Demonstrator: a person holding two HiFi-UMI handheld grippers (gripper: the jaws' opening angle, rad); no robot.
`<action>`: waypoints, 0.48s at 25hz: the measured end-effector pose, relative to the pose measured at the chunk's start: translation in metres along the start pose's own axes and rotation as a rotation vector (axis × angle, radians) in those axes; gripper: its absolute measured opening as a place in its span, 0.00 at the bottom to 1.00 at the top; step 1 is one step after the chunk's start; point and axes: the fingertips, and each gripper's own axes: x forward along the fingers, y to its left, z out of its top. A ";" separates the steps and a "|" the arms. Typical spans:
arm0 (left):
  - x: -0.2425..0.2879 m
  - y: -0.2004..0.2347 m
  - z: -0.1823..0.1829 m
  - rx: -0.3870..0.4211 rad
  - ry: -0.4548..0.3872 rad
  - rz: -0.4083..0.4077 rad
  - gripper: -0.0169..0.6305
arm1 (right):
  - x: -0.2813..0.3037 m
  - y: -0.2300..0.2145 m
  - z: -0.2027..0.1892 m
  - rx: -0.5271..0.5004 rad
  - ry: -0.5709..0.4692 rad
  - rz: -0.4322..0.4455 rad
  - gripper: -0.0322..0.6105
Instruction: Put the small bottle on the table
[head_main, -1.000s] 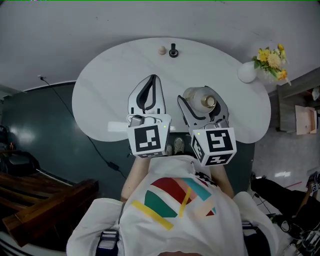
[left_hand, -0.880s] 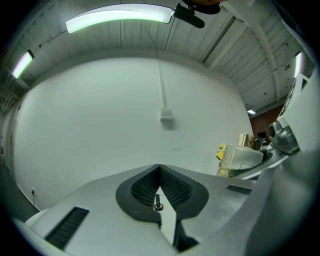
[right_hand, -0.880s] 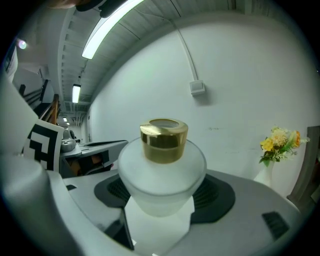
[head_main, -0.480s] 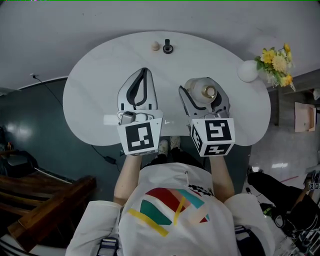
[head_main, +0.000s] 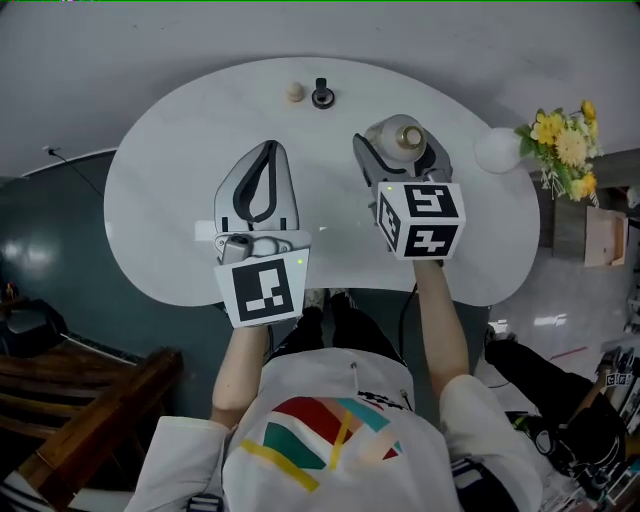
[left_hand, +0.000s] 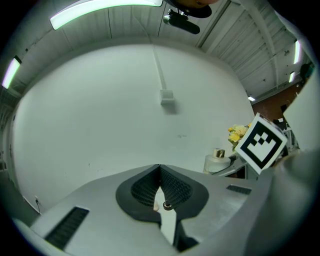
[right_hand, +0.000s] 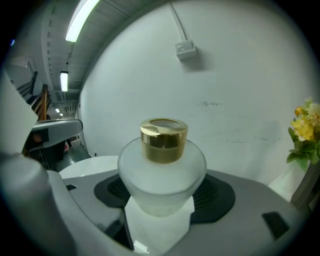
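Note:
The small bottle (head_main: 402, 137) is frosted white with a gold cap (right_hand: 163, 139). It stands upright between the jaws of my right gripper (head_main: 400, 152), which is shut on its round body (right_hand: 162, 172) over the far right part of the white table (head_main: 170, 200). Whether its base touches the table is hidden. My left gripper (head_main: 266, 160) hovers over the table's middle left, its jaws shut together with nothing between them. The left gripper view shows the bottle (left_hand: 218, 160) beside the right gripper's marker cube (left_hand: 261, 142).
At the table's far edge lie a small beige ball (head_main: 294, 92) and a small black object (head_main: 321, 95). A round white vase (head_main: 494, 150) with yellow flowers (head_main: 566, 140) stands at the right end. A dark floor and wooden furniture (head_main: 70, 400) lie left.
Both grippers have moved away from the person, farther over the table. The right one carried the bottle toward the far edge; the left one stayed shut and empty.

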 end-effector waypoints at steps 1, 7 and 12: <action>0.002 0.001 0.000 0.003 0.002 0.001 0.05 | 0.009 -0.003 -0.002 -0.014 0.011 -0.001 0.58; 0.006 0.007 0.001 -0.016 0.022 0.036 0.05 | 0.054 -0.012 -0.020 -0.098 0.080 0.010 0.58; 0.007 0.005 -0.017 -0.044 0.066 0.053 0.05 | 0.087 -0.016 -0.038 -0.133 0.138 0.019 0.58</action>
